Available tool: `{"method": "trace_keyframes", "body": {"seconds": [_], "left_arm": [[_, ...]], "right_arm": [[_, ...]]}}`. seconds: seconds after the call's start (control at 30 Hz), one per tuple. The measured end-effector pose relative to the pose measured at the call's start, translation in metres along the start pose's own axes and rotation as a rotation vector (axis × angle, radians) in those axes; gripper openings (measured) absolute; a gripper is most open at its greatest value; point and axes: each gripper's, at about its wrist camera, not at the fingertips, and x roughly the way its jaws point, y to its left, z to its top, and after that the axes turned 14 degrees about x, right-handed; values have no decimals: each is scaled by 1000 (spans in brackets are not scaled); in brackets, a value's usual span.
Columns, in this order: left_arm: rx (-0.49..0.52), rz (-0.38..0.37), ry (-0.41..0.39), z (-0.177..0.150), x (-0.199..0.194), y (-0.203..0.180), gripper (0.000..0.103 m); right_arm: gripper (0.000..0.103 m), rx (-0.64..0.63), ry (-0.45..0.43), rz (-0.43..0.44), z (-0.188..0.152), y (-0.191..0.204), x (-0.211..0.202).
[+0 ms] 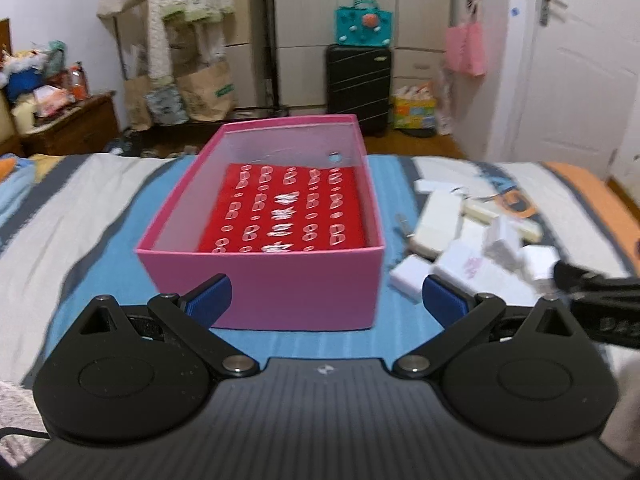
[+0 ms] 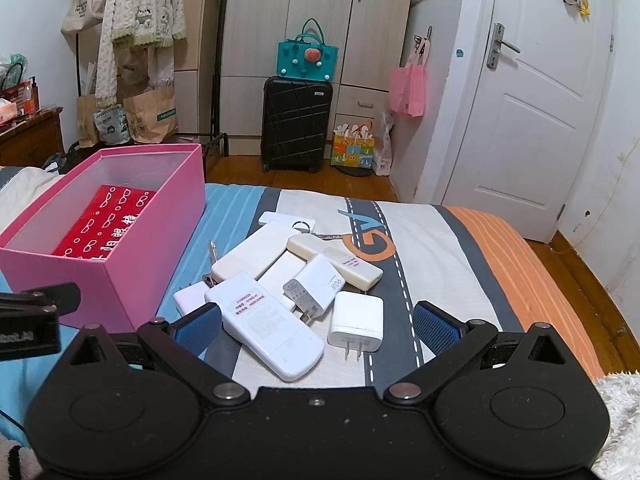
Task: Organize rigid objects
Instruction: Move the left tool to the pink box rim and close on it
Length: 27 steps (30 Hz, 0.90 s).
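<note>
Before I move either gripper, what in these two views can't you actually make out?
- Pink box, right wrist view: its near wall hides most of the floor; only part of the red packet shows.
- Pile of white chargers and remotes, left wrist view: motion blur, labels unreadable.
- Keys, right wrist view: mostly buried under a remote.
- Lowest white pieces: covered by those on top.

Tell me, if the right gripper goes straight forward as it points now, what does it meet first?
Probably the white remote, lying between the open right gripper fingers; the small white charger sits beside it. Depth is unclear.
</note>
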Motion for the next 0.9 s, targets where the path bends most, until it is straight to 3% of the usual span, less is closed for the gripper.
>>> {"method": "trace_keyframes", "body": {"seconds": [0.2, 0.37, 0.53, 0.7, 0.9], "left_arm": [[28, -29, 80, 19, -6, 13, 103], [-13, -140, 220, 42, -1, 46, 103], [-23, -99, 234, 79, -9, 83, 103], [129, -141, 258, 116, -7, 102, 103], [179, -90, 301, 140, 15, 123, 103]], "right_arm": [[103, 2, -2, 15, 1, -2, 1], [103, -42, -60, 112, 11, -4, -8], [103, 7, -91, 211, 56, -17, -18], [102, 51, 154, 526, 113, -25, -6], [102, 33, 201, 541, 146, -12, 12]]}}
